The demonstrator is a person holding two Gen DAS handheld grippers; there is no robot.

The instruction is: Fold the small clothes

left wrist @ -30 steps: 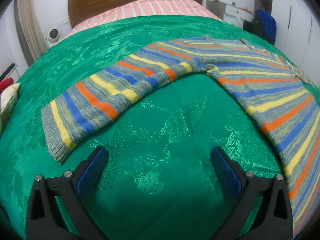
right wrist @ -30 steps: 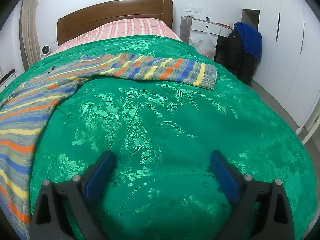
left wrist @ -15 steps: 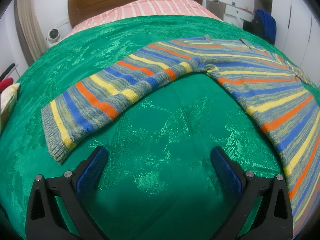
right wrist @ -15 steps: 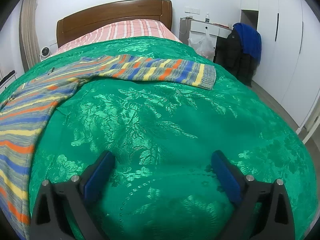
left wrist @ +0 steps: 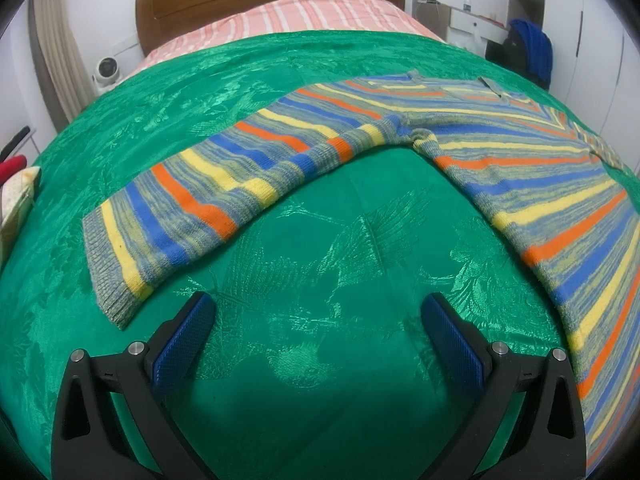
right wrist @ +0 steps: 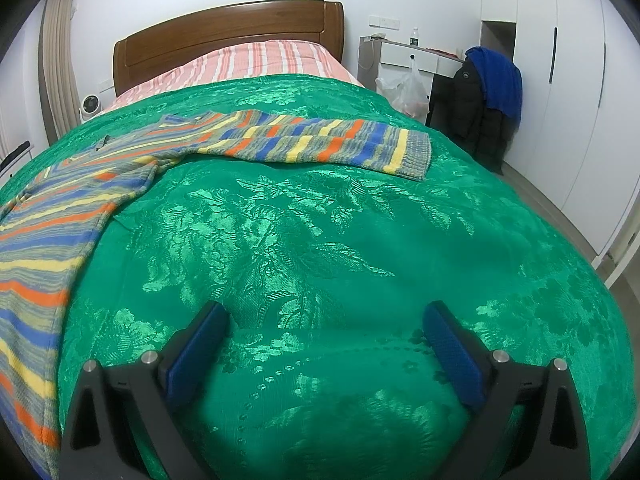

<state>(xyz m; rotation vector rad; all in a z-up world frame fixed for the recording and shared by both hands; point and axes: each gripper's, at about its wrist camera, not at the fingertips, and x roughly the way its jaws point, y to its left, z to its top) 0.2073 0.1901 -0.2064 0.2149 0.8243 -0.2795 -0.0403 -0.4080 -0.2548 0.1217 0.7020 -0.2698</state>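
My right claw (right wrist: pixel 324 344) has lifted slightly, both claws (left wrist: pixel 316 332) released and empty, leaving the striped multicolour knitted sweater (left wrist: pixel 540 184), at right of frame, unfolded on the green brocade bedspread (left wrist: pixel 320 248).

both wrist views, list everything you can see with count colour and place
striped sweater: 1, blue, yellow, orange and grey, spread flat on the bed, sleeves out to both sides
green bedspread: 1, green with a leaf pattern, covers most of the bed
striped sheet: 1, pink and white, at the head of the bed
headboard: 1, brown wood, against the far wall
small fan: 1, white, left of the bed
desk: 1, white, right of the headboard
plastic bag: 1, clear, hangs from the desk
black jacket: 1, beside the desk
blue garment: 1, draped over the jacket
left gripper: 1, black with blue pads, open, over bare bedspread
right gripper: 1, same, open, over bare bedspread
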